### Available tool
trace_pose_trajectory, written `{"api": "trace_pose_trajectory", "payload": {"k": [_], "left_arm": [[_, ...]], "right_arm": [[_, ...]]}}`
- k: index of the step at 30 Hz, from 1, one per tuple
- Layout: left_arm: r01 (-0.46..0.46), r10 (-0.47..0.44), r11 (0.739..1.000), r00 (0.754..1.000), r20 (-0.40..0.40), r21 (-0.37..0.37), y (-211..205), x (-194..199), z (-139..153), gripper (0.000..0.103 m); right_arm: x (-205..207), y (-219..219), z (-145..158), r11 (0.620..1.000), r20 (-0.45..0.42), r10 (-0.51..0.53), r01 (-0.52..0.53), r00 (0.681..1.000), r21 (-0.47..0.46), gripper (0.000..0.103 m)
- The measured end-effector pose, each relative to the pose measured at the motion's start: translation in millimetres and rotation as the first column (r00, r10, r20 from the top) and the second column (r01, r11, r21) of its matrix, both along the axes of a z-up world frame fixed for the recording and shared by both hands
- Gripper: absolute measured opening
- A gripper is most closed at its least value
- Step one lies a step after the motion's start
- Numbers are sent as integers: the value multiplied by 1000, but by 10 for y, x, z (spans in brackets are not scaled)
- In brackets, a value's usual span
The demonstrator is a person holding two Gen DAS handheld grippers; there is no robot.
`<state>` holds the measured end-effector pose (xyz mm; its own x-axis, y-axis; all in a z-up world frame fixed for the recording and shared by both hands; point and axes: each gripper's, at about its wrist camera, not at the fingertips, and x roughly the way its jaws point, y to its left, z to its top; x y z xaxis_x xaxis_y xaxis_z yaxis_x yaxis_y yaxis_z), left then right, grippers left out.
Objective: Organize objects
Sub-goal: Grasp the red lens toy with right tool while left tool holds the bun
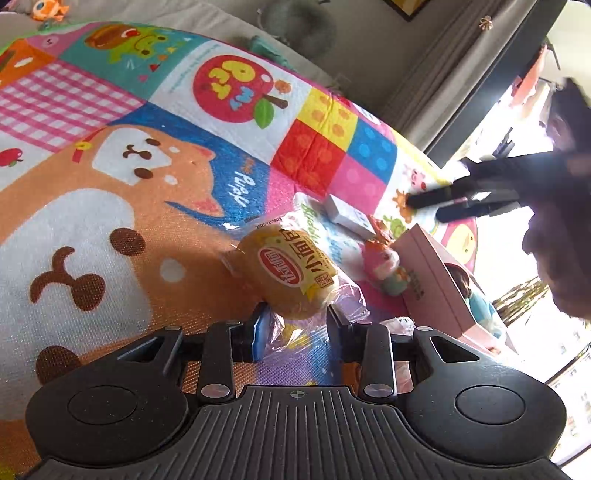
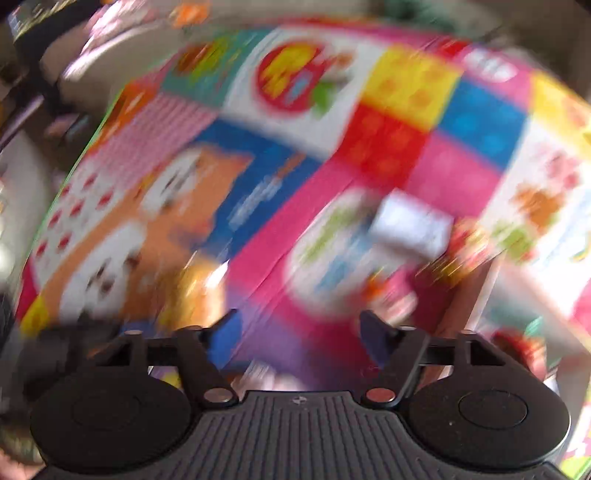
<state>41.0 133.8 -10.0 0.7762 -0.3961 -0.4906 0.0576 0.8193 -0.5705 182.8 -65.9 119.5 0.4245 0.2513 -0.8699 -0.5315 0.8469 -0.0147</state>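
Note:
A wrapped bread bun (image 1: pixel 288 271) with a red and yellow label sits between the fingers of my left gripper (image 1: pixel 297 317), which is shut on its clear wrapper just above the colourful play mat (image 1: pixel 147 184). My right gripper (image 2: pixel 299 332) is open and empty above the mat; its view is badly blurred. It also shows in the left wrist view (image 1: pixel 432 208) as dark fingers at the right. A white box (image 1: pixel 349 216) lies on the mat, blurred in the right wrist view (image 2: pixel 410 225). A small pink plush toy (image 1: pixel 384 266) lies beside a pink box (image 1: pixel 439 284).
The mat's far edge meets a grey sofa (image 1: pixel 207 22) at the back. A dark door frame and curtain (image 1: pixel 461 81) stand at the upper right, with a bright window beyond.

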Motion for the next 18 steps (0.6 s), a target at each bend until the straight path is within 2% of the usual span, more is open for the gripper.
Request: {"api": "trace_pose_trajectory", "payload": {"k": [2,5,9,11,12,13,16,18], "left_arm": [[0,0,1000,1000,-2,-12,13,7,-9,37],[0,0,1000,1000,-2,-21,20,8,-14,37],[-1,1,1000,1000,-3,-30,34,11,-17,37],[-1,1,999,1000,-4,-34,40,9,-20,37],[-1,1,999,1000,-4,-37,44,7,-20,37],[-2,2,999,1000,-5,-39,47,7,-20,37],[-3,3,999,1000,-5,-40,46,8,-21,37],[-2,2,999,1000,-5,-41,50,8,-23,37]], "right_arm": [[379,-154,96,990,57,-141,141,988,11,84],[1011,-366,-19,946,39,-325,325,945,3,84],[1535,-645,-359,847,-34,-531,531,847,2,84],[1702,-742,-508,811,-110,-579,584,808,30,82],[1741,-773,-558,799,-134,-590,599,796,41,78],[1768,-783,-602,797,-149,-592,603,792,40,69],[1788,-729,-712,808,-181,-579,590,795,9,51],[1753,-644,-722,822,-182,-558,570,809,14,50]]}}
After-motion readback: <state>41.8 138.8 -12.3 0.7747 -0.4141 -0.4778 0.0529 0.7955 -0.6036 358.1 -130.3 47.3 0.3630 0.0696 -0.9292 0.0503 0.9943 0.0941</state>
